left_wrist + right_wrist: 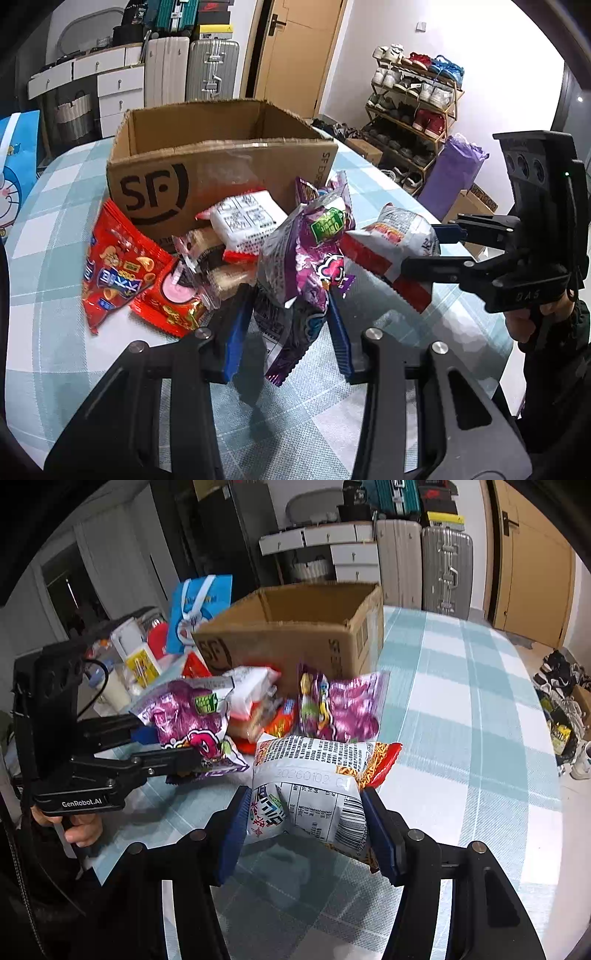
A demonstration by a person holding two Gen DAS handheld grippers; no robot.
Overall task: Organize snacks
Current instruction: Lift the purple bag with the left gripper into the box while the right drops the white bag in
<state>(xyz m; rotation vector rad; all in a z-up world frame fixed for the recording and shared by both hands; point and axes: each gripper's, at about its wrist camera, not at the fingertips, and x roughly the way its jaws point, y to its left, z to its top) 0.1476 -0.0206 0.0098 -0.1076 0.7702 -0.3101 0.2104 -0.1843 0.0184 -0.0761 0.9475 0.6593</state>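
Note:
An open cardboard box [155,173] stands on the checked table, also in the right wrist view [295,627]. A pile of snack packets lies in front of it. My left gripper [291,295] is shut on a purple snack bag [306,251] and holds it above the table; it shows at the left of the right wrist view [184,716]. My right gripper [306,805] is shut on a white and red noodle-snack bag [317,782], lifted just right of the pile; it also shows in the left wrist view [395,236].
A red chip bag [110,266], a pink-and-red packet [173,295] and a white packet [247,218] lie by the box. Another purple bag [343,709] lies near the box's corner. Cups and a blue gift bag [199,609] stand at the table's far left.

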